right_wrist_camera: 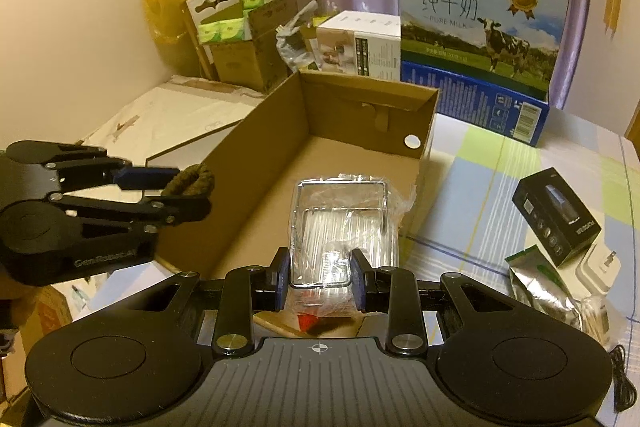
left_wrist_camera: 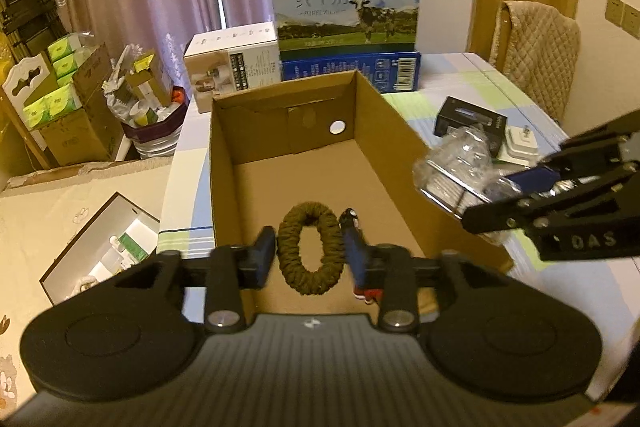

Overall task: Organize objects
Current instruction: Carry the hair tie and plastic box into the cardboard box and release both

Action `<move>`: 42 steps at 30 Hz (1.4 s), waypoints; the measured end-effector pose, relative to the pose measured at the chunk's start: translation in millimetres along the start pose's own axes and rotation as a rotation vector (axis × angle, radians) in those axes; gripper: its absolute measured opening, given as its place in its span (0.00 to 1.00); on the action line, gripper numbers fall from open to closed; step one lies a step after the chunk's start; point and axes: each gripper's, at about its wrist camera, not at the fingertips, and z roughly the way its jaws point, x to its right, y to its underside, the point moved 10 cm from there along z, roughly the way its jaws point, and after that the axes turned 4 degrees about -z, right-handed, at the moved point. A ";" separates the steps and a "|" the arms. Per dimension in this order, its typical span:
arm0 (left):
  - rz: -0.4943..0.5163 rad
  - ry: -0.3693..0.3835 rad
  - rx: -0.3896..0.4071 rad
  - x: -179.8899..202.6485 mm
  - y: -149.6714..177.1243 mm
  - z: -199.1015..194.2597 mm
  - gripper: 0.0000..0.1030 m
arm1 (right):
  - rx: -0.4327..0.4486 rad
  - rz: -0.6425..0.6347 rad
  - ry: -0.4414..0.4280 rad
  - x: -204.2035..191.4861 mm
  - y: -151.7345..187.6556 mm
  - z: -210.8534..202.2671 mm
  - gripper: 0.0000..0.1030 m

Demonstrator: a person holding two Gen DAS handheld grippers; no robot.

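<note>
I am clamping my left gripper (left_wrist_camera: 310, 253) on the braided loop (left_wrist_camera: 310, 253) at lower centre, over the cardboard box (left_wrist_camera: 224, 155); my right gripper (right_wrist_camera: 318, 277) is gripping the plastic-wrapped wire rack (right_wrist_camera: 340, 215) mid-frame.

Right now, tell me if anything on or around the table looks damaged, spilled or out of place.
Nothing looks spilled or broken. The cardboard box sits square and empty, and both grippers hold their items over it: the left gripper a braided cord loop, the right gripper a plastic-wrapped wire rack. Only the crumpled foil pouch looks untidy.
</note>
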 end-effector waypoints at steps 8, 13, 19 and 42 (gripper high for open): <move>-0.025 -0.003 -0.015 -7.6 8.0 7.3 0.35 | -0.009 0.006 -0.012 1.3 2.9 8.4 0.27; -0.038 -0.014 -0.009 -13.7 10.0 2.0 0.35 | -0.006 0.010 -0.014 1.3 0.3 13.0 0.27; -0.051 -0.019 0.001 -18.9 10.5 -4.5 0.35 | 0.055 0.027 -0.037 -0.6 -11.6 15.5 0.36; -0.070 0.024 0.037 33.5 25.2 -43.8 0.43 | 0.113 0.207 0.135 48.0 69.5 -68.8 0.55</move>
